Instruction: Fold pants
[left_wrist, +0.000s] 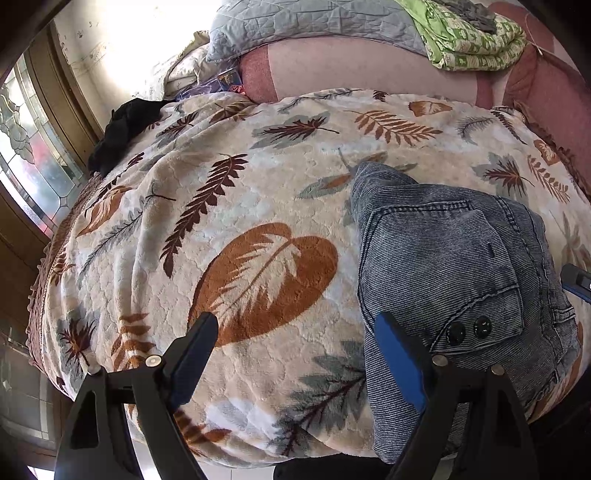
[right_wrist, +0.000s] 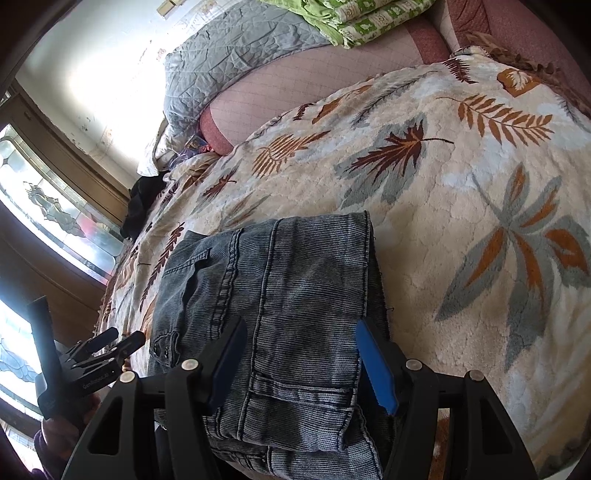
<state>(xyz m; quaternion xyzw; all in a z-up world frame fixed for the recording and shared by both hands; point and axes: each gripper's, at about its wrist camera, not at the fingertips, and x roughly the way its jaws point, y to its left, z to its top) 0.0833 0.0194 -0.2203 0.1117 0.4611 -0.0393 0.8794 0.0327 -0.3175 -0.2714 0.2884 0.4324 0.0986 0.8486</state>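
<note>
My left tongs (left_wrist: 295, 354) and right tongs (right_wrist: 301, 360) gape empty; folded pants (right_wrist: 295, 295) sit at the blanket's (right_wrist: 461, 184) near edge.

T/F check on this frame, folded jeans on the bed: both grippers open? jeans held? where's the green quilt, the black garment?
1. Both the left gripper and right gripper are open. True.
2. The left gripper grips the folded jeans. False: its jaws are spread over the leaf-print blanket, only beside the jeans.
3. The green quilt lies on the jeans. False: it sits at the far end of the bed.
4. A black garment lies at the blanket's window-side edge. True.
</note>
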